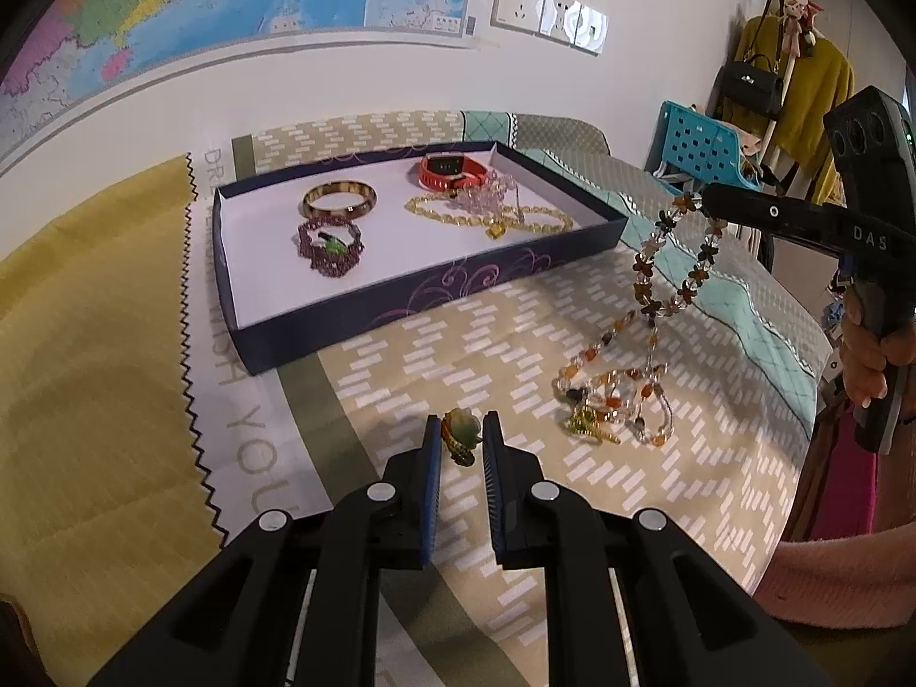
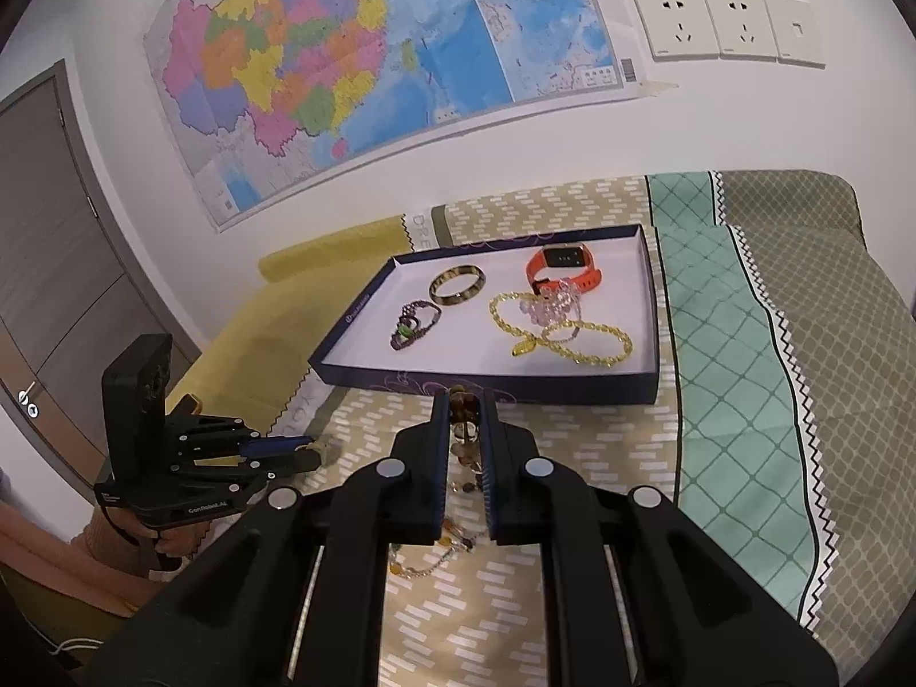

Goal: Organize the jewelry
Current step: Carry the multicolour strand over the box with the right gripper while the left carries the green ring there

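necklace (image 2: 458,492) partly hidden, map (image 1: 172,6) cropped

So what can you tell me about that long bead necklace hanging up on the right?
The necklace is a long string of flower-shaped and oval beads in brown, orange, amber and clear, glassy looking. The right claw pinches its top loop and lifts it, so it dangles. Its lower end still lies heaped on the patterned bedspread, beside a small gold and green trinket.

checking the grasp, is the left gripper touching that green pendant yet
Cannot tell. The left wrist view shows the pendant between the left gripper's fingers, near the left pad, contact unclear.
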Demonstrator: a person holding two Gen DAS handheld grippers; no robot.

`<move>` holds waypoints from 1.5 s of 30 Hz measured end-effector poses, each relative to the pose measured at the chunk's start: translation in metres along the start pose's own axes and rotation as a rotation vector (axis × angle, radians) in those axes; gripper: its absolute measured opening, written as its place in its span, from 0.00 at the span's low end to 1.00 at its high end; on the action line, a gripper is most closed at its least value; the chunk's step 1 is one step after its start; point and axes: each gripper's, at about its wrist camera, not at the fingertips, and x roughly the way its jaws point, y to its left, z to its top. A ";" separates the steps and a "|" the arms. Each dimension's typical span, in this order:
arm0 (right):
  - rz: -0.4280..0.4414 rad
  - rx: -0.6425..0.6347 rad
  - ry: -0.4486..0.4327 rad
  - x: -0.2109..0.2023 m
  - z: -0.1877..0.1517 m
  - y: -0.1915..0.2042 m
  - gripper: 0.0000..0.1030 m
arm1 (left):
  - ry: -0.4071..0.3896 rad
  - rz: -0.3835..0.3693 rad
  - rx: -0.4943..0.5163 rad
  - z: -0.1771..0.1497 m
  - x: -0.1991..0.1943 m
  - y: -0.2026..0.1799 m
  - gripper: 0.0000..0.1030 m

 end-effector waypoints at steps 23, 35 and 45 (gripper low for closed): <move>0.010 -0.037 -0.046 0.013 0.039 0.010 0.10 | -0.105 0.020 -0.007 0.044 -0.015 0.007 0.12; 0.004 -0.040 -0.057 0.022 0.055 0.008 0.10 | -0.123 0.038 -0.012 0.057 -0.014 0.013 0.12; 0.007 -0.039 -0.063 0.030 0.065 0.007 0.10 | -0.131 0.050 -0.008 0.068 -0.009 0.015 0.12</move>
